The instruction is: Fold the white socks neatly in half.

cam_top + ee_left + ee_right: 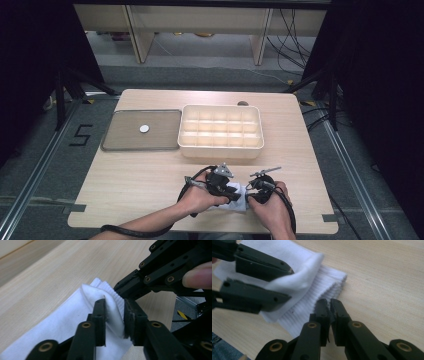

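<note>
White cloth, a sock [75, 320] with a ribbed cuff, lies on the near edge of the wooden counter [150, 175], well apart from the cream compartment box [221, 131] and grey tray [142, 130] farther back. My left fingers [115, 317] stand narrowly apart with a raised fold of the sock between them; whether the pads press it I cannot tell. My right fingers [330, 312] are almost together at the cuff's edge, on what looks like a thin bit of it.
</note>
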### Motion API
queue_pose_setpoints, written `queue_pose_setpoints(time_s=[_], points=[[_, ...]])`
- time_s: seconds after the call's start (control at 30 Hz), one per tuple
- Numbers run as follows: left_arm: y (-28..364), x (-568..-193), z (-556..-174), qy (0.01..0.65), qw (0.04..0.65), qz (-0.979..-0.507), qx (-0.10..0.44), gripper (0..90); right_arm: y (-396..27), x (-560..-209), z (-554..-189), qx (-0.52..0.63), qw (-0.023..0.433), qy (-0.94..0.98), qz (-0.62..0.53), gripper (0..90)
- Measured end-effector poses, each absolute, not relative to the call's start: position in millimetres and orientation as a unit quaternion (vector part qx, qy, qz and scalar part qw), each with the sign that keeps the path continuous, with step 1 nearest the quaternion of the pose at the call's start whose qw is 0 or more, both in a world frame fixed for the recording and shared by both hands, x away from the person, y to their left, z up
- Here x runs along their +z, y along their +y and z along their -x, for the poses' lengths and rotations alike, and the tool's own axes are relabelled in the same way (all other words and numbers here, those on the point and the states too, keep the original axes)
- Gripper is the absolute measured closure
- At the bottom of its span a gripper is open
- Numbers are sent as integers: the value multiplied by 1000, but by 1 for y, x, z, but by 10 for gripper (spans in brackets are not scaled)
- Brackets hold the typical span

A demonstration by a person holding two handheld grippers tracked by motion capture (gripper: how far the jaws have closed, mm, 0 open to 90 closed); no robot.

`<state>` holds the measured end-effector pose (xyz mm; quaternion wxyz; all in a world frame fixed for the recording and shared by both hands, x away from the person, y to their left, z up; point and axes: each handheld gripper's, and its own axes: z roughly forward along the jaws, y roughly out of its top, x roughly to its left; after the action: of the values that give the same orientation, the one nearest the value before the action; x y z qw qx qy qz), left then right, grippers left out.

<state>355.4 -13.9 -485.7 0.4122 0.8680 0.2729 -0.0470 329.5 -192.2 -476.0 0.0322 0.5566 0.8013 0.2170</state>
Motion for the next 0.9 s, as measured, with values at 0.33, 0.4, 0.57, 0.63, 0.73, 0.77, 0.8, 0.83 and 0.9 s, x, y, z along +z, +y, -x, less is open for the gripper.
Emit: queue_pose_setpoints(time_s=[0.33, 0.4, 0.57, 0.63, 0.73, 0.77, 0.8, 0.83, 0.9], points=[[1, -466, -354, 260, 430, -864, -29, 635, -198, -463, -329, 231, 51, 793, -562, 865], [7, -468, -355, 261, 416, -871, -29, 678, -200, -458, -329, 243, 67, 797, -548, 878], [11, -476, -351, 263, 397, -879, -37, 735, -188, -440, -326, 279, 61, 799, -529, 897], [15, -477, -350, 256, 393, -882, -35, 742, -180, -438, -326, 288, 59, 805, -515, 897], [26, -473, -351, 259, 392, -882, -25, 727, -170, -444, -329, 272, 48, 820, -501, 897], [30, -471, -351, 270, 396, -877, -20, 716, -168, -447, -330, 269, 48, 820, -503, 897], [36, -469, -352, 276, 397, -875, -14, 692, -167, -451, -331, 259, 44, 822, -505, 896], [42, -468, -354, 285, 398, -872, -8, 659, -167, -455, -332, 251, 40, 822, -510, 896], [55, -466, -359, 307, 397, -865, 2, 588, -169, -462, -332, 241, 29, 818, -522, 895]])
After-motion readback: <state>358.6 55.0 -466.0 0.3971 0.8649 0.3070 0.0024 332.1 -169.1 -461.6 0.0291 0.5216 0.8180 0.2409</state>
